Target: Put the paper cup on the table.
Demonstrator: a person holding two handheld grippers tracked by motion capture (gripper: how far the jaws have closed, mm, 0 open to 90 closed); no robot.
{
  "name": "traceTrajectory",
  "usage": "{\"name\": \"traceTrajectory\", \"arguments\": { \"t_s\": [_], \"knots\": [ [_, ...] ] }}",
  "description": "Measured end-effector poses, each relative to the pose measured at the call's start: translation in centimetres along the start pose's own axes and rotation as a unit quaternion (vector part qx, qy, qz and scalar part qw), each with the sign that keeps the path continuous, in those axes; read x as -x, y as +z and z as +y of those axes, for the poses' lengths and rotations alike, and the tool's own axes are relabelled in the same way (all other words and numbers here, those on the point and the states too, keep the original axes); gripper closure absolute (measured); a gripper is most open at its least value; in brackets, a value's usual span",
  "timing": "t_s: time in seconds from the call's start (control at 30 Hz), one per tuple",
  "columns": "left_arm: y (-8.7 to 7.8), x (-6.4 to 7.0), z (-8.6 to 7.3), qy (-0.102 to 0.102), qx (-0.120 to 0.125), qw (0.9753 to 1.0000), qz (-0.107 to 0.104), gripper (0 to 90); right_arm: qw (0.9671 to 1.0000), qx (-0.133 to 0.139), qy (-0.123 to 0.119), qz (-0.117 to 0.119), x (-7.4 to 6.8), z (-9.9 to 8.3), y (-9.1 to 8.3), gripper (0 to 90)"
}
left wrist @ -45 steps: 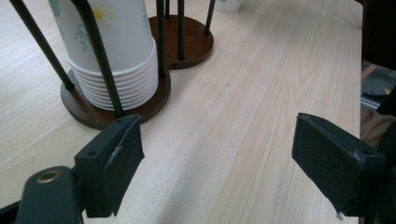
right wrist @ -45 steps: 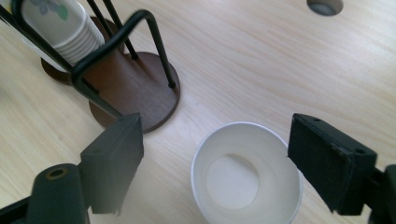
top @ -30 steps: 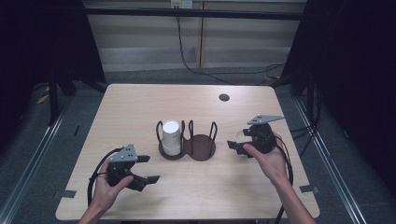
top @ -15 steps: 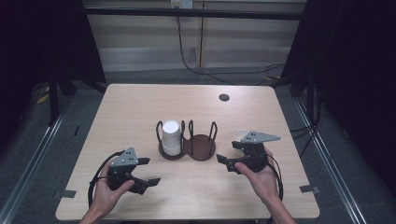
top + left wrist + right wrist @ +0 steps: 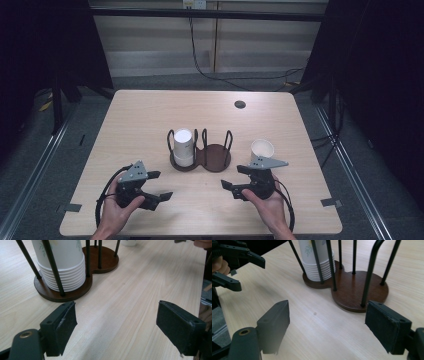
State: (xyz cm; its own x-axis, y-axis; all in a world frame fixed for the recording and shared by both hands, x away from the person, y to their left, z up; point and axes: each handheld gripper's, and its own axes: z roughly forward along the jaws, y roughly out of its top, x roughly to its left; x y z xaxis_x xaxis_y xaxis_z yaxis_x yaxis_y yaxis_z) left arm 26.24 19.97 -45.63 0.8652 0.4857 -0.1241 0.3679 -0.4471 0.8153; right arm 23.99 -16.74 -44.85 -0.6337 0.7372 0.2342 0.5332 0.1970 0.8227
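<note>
Two grippers rest near the table's front edge, each in a hand, both with jaws spread wide and nothing between them. The left gripper (image 5: 151, 186) sits at the near left; the right gripper (image 5: 239, 177) sits at the near right, just in front of a single cup (image 5: 262, 149) standing upright on the table (image 5: 135, 120), mouth up.

Between them, toward the middle, stands the holder (image 5: 201, 159): a dark wooden base shaped like two joined discs, with thin black rods rising round each. Its left bay holds a stack of cups (image 5: 183, 146), nested upside down; its right bay (image 5: 359, 288) looks empty.

My guess is the loose cup is the thing being worked, either headed for the empty bay or freshly taken off the stack; I can't tell which. If it is to be picked up, the right gripper is the near one. Paper walls crush easily, so I'd come at it level from the side, catch it around mid-height, and close only until it stops slipping. To seat it in the bay, lift it clear of the rod tops, centre it over the disc, and lower it straight so the rim doesn't snag a rod.
</note>
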Motion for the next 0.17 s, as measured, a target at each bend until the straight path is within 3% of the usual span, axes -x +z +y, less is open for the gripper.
{"name": "traceTrajectory", "arguments": {
  "t_s": [0.07, 0.17],
  "knots": [
    [0.08, -0.21, -0.26, -0.019, 0.013, 0.9997, -0.001, 16.5, 1.0, 0.008, -0.002, 0.002, -0.16, -0.27, 0.12, 19.6],
    [0.51, -0.56, -0.46, -0.02, 0.005, 0.9998, 0.004, 16.4, 0.9999, 0.012, -0.01, 0.002, -0.24, -0.4, 0.23, 19.3]
  ]
}}
